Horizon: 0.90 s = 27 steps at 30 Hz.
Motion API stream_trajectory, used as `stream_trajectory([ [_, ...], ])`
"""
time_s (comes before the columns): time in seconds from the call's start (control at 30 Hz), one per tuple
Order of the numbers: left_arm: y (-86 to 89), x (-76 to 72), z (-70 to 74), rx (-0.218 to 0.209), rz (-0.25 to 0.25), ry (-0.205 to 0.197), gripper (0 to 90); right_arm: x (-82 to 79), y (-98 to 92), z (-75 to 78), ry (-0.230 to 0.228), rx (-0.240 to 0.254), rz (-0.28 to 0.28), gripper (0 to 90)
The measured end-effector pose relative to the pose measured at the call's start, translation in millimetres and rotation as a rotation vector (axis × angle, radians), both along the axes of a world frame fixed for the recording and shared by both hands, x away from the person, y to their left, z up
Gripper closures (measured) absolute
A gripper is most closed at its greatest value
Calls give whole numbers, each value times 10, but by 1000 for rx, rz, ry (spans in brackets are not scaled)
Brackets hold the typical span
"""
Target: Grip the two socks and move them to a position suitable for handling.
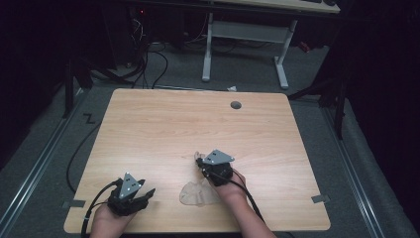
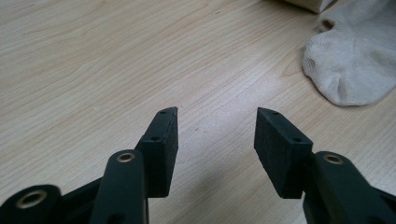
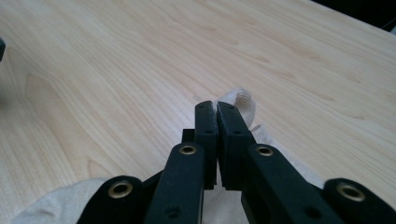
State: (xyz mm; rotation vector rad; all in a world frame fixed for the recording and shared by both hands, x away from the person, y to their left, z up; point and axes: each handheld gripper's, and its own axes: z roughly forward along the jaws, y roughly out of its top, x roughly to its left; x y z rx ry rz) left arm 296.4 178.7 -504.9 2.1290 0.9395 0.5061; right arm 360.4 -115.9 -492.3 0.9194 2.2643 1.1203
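A person works at a wooden table (image 1: 163, 124) with a gripper in each hand, a pale sock (image 1: 195, 193) lying near the front edge between the forearms.

The right gripper (image 1: 199, 159), held over the middle of the table's near half, has its jaws pressed together on a fold of the sock. In the right gripper view the cream fabric (image 3: 240, 102) pokes out just past the closed tips, and more of it trails back under the jaws toward the bottom of the frame. In the high view the cloth runs from the tips down to a crumpled heap beside the right wrist.

The left gripper (image 1: 148, 193) sits low at the front left corner of the table, its jaws standing well apart with bare wood between them. It holds nothing. In the left gripper view the sock's rounded toe (image 2: 348, 70) lies on the table ahead and to the right of the tips, apart from them.

A small round hole (image 1: 236, 105) marks the table's far edge. Beyond it, on a grey floor, stands a white desk frame (image 1: 245, 44) among dark cables.
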Motion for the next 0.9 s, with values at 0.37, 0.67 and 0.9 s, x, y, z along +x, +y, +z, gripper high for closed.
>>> stream_trajectory([
  [0.37, -131, 48, -67, 18, -44, 27, 500, -17, -153, 56, -5, 80, -31, 705],
  [0.67, -333, 156, -76, 8, -92, 37, 499, -76, -826, -35, 46, 103, -198, 677],
  [0.9, -567, 378, -96, -35, -86, 50, 488, -117, -1097, -182, 118, 98, -283, 630],
])
